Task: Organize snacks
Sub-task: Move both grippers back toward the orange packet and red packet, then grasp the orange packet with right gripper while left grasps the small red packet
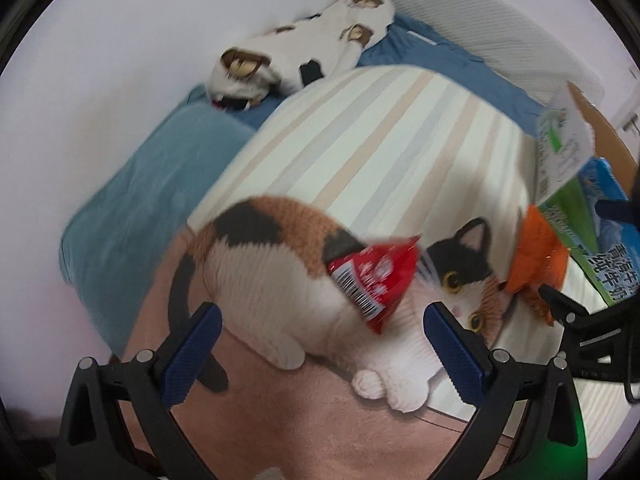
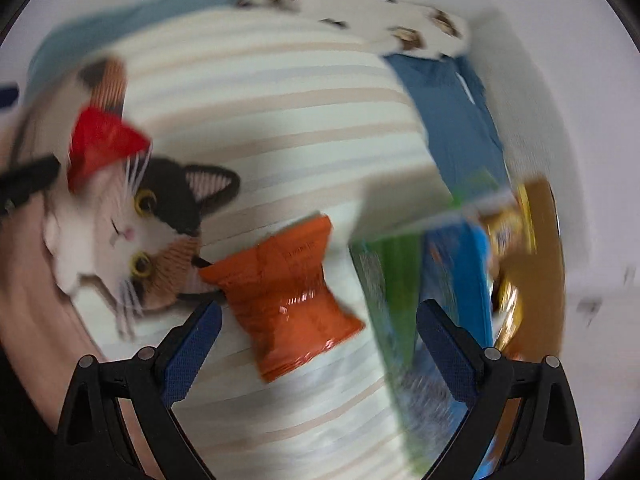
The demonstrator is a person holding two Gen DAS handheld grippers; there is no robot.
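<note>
- The left gripper [image 1: 320, 332] was spread wide, holding nothing.
- The right gripper [image 2: 318, 330] gaped too, empty.
- A red packet [image 1: 372, 280] lay on the cat blanket [image 1: 256, 280]; an orange packet [image 2: 288, 300] lay just beside the printed cat's head.

A red snack packet [image 1: 374, 280] with a white barcode lies on a blanket [image 1: 384, 128] striped cream, beige and pale grey, printed with a calico cat [image 1: 280, 276] in orange, black and white. An orange packet [image 2: 290, 300] sits beside a green-and-blue carton [image 2: 432, 280]. The pillow [image 1: 140, 208] is teal.
</note>
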